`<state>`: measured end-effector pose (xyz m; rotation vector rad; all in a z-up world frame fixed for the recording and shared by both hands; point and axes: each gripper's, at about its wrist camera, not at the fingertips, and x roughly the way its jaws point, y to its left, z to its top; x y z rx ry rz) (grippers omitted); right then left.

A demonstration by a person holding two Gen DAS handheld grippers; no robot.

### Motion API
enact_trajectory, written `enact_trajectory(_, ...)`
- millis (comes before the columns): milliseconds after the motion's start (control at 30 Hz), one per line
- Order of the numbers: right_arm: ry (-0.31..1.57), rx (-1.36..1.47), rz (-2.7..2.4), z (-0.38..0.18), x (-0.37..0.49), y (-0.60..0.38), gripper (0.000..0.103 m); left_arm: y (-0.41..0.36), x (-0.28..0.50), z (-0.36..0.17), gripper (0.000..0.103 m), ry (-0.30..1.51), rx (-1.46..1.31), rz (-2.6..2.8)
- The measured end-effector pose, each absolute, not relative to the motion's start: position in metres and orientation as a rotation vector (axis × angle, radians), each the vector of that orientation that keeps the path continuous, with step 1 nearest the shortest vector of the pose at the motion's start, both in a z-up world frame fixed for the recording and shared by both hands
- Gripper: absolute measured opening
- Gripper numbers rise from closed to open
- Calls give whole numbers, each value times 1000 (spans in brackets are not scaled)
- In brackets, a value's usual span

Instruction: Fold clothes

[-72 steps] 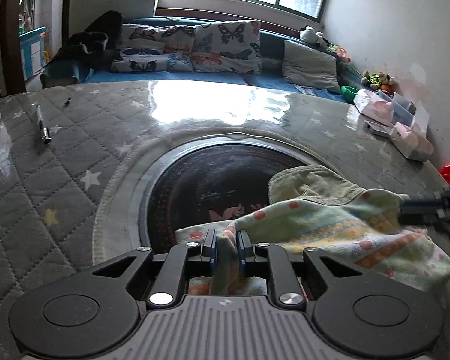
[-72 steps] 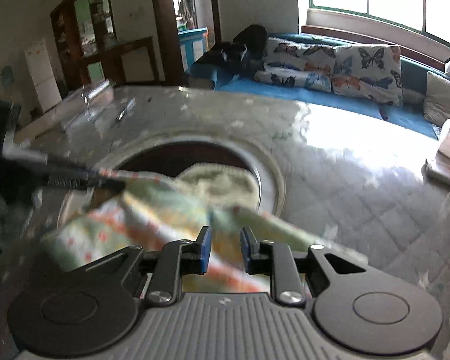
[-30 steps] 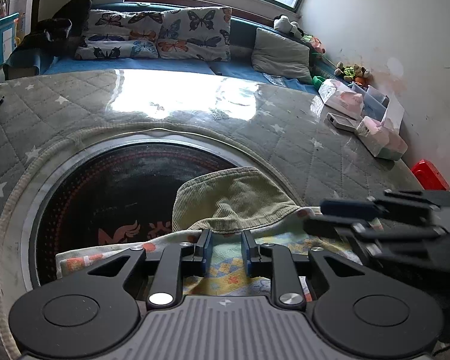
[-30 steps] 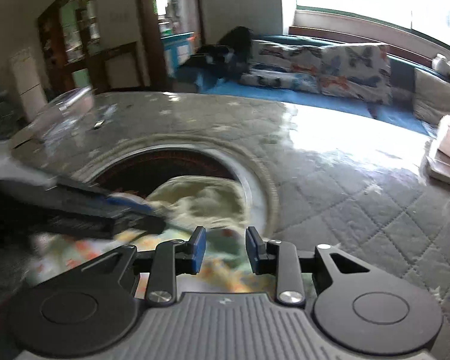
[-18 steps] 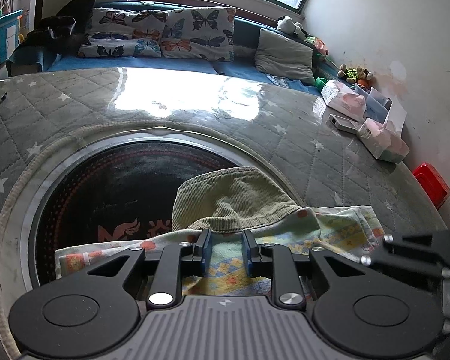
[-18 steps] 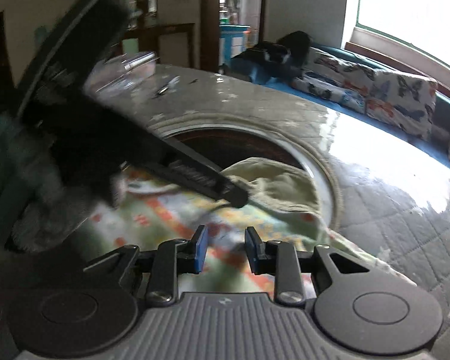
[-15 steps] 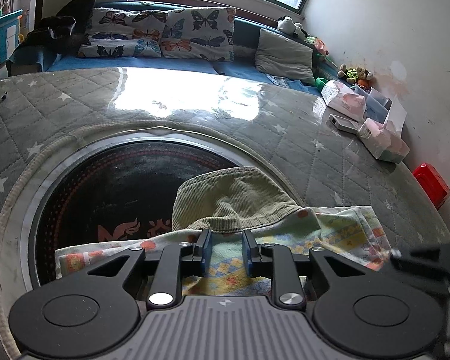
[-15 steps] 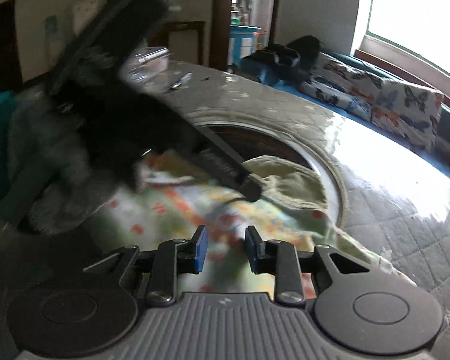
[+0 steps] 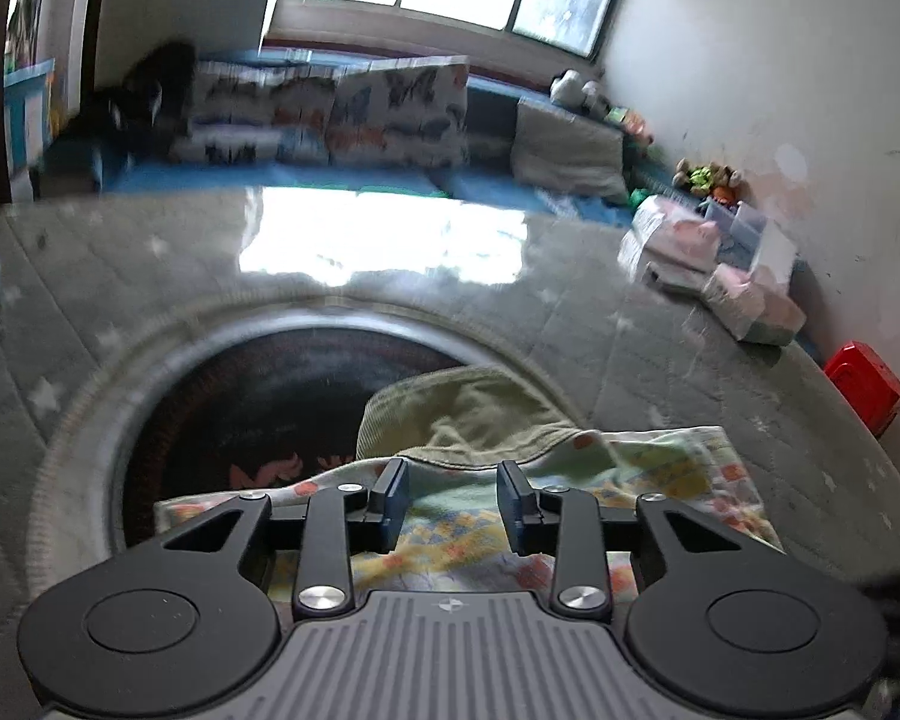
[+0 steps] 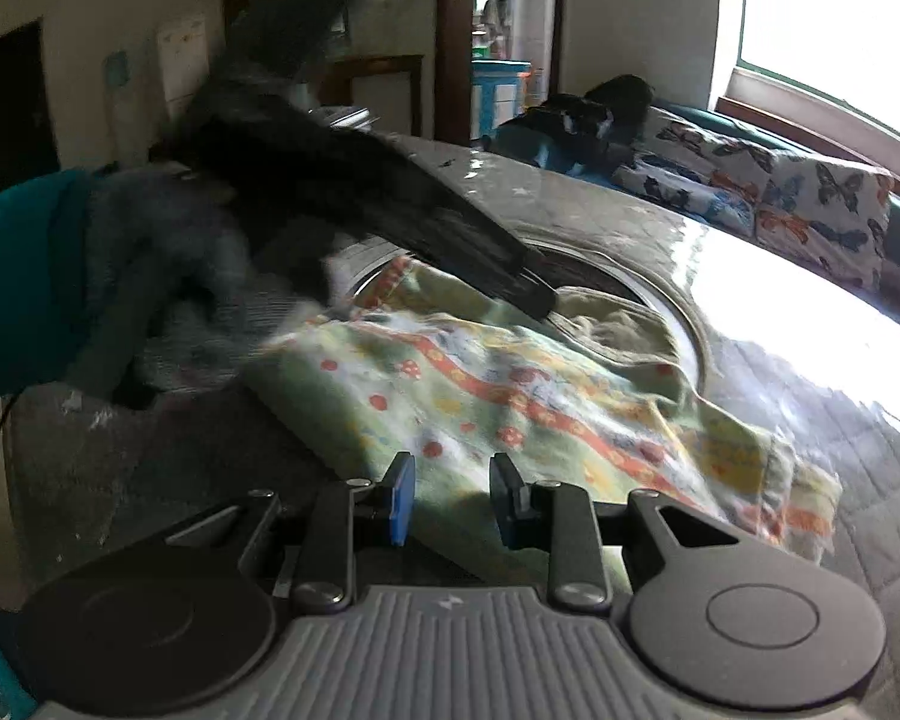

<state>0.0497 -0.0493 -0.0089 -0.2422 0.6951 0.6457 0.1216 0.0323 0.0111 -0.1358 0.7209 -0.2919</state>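
On the quilted grey tabletop (image 9: 660, 360), which is carrying a round dark inset (image 9: 258, 408) at its middle, a patterned garment (image 10: 540, 414) is lying spread in a low, doubled-looking layer, partly over the inset's near rim and partly on the quilting. An olive ribbed piece (image 9: 468, 414) is poking out from under its far edge; whether that belongs to the same garment or to a second one is not clear.

The garment's long axis is running crosswise to the left tongs (image 9: 453, 501) and, in the right wrist view, slanting from near left to far right. The left tongs are hanging directly above the cloth with their jaws parted and nothing between them. The right tongs (image 10: 453, 501) are likewise standing apart and empty, poised over the garment's near edge, with its free corner lying off to their right.

Both are about equally close to the cloth. The lie of the garment would suit a fold just laid down or one about to be taken up; the blur makes that hard to settle.
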Motion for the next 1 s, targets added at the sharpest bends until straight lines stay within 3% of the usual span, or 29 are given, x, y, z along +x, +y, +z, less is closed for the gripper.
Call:
enact_trajectory(367, 711, -113, 574, -13, 46, -72, 27, 25, 50, -9, 29, 745, -102, -368)
enact_trajectory(1000, 726, -30, 478, -18, 40, -112, 12, 47, 40, -18, 30, 732, -160, -323)
